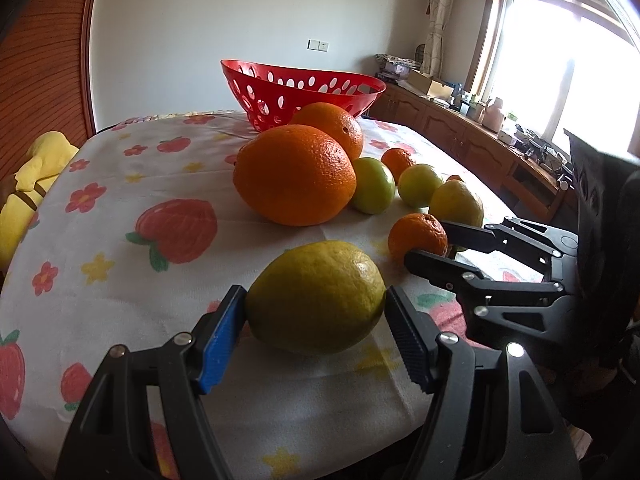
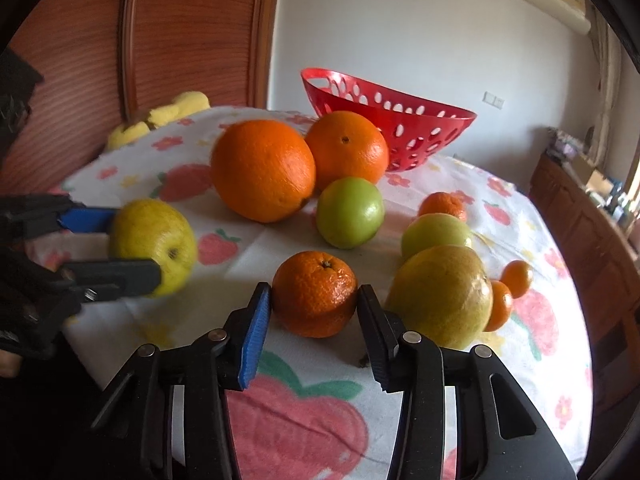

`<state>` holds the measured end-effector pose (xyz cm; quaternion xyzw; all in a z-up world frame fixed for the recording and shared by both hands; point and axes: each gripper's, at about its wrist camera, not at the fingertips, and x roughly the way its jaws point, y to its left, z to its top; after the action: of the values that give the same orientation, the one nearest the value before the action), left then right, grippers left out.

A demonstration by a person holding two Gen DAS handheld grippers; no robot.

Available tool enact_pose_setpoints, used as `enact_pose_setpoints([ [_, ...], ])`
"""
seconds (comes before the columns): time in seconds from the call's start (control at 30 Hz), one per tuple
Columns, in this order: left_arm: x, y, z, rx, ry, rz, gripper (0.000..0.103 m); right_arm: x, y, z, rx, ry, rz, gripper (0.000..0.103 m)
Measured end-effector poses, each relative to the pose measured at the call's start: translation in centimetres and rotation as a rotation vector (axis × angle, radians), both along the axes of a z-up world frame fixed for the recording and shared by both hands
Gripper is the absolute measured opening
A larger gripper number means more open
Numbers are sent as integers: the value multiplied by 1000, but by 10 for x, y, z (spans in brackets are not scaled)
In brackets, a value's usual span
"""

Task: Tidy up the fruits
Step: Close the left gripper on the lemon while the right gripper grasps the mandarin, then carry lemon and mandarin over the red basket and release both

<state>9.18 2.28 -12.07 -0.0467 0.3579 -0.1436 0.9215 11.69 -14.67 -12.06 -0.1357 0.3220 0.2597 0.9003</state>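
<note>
Left gripper [image 1: 316,300] clamps lemon [image 1: 316,296] | right gripper [image 2: 314,300] clamps tangerine [image 2: 315,294] | basket [image 1: 296,92] lies ahead, beyond oranges [image 1: 296,174]

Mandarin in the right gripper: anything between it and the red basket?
Yes. The mandarin, between the right gripper fingers, faces a green fruit and two large oranges that sit before the red basket; lifting over them looks necessary.

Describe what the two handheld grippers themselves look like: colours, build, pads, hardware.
Both the left gripper and right gripper are black plastic linkage frames with cut-out slots and silver pivot rivets. Each has two flat, ribbed fingers: one pad blue, the other black. No cables or markings show.
</note>
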Motion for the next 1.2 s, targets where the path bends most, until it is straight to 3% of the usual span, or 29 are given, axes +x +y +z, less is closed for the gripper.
enact_pose_setpoints([
  [0.6, 6, 7, 1, 19, 8, 19, 69, 9, 10, -8, 28, 75, 79, 47],
  [0.77, 12, 11, 9, 9, 8, 25, 69, 10, 14, -8, 11, 51, 82, 46],
  [1.2, 49, 13, 84, 2, -105, -8, 69, 51, -5, 69, 113, 13, 90, 46],
])
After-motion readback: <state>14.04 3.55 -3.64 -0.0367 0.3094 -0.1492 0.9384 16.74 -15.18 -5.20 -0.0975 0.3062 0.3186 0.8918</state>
